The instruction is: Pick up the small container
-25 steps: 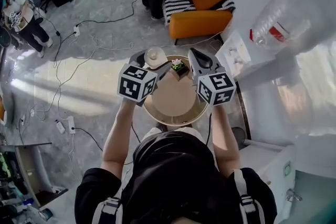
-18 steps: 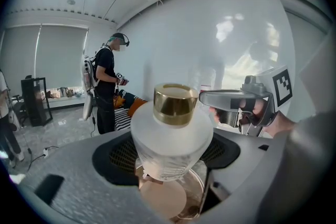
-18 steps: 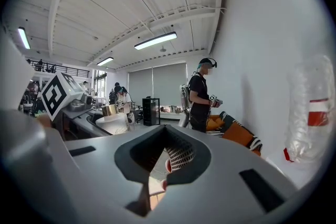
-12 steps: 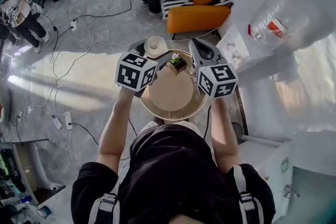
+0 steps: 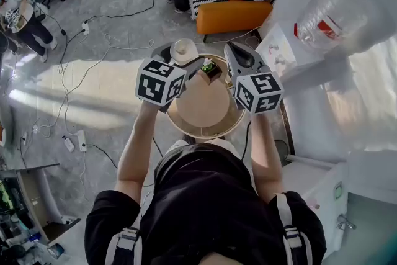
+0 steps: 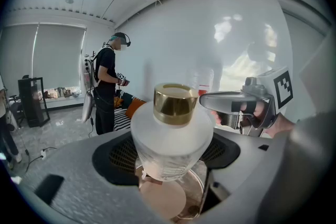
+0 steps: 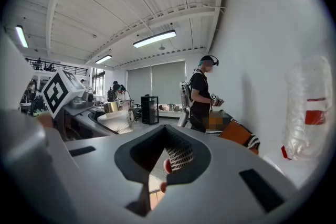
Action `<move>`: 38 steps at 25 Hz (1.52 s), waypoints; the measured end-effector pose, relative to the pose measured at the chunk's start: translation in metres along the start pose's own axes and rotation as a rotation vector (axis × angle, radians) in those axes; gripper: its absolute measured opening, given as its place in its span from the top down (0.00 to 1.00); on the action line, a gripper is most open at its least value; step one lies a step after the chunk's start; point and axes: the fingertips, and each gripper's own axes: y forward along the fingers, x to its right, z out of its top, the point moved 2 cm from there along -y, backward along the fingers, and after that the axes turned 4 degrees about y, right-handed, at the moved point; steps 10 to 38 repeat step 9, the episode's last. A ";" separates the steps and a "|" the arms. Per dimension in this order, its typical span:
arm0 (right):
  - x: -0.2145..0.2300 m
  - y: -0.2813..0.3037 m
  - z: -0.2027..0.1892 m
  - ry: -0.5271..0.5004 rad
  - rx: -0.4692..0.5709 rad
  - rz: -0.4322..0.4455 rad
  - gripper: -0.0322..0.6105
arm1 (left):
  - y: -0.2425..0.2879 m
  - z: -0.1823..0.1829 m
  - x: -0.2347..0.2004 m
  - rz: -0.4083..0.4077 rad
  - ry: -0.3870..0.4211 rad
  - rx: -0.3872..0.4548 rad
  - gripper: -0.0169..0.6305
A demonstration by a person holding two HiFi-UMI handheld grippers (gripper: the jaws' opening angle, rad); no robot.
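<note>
Gold-capped small container (image 6: 170,136) is gripped by L gripper (image 6: 168,170) over round table's (image 5: 205,135) far edge; R gripper (image 7: 160,186) is held closed, empty.

Grey marble floor (image 5: 118,6), orange sofa (image 5: 234,15)

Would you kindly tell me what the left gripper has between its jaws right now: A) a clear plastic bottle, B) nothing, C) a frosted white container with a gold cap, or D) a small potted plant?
C: in the left gripper view, the left gripper has its jaws closed on the small container, with its gold cap on top.
</note>
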 end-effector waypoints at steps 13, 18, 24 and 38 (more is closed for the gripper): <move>0.005 0.003 -0.003 -0.012 -0.007 -0.013 0.95 | 0.008 -0.002 -0.003 -0.009 0.001 0.001 0.43; 0.005 0.003 -0.003 -0.012 -0.007 -0.013 0.95 | 0.008 -0.002 -0.003 -0.009 0.001 0.001 0.43; 0.005 0.003 -0.003 -0.012 -0.007 -0.013 0.95 | 0.008 -0.002 -0.003 -0.009 0.001 0.001 0.43; 0.005 0.003 -0.003 -0.012 -0.007 -0.013 0.95 | 0.008 -0.002 -0.003 -0.009 0.001 0.001 0.43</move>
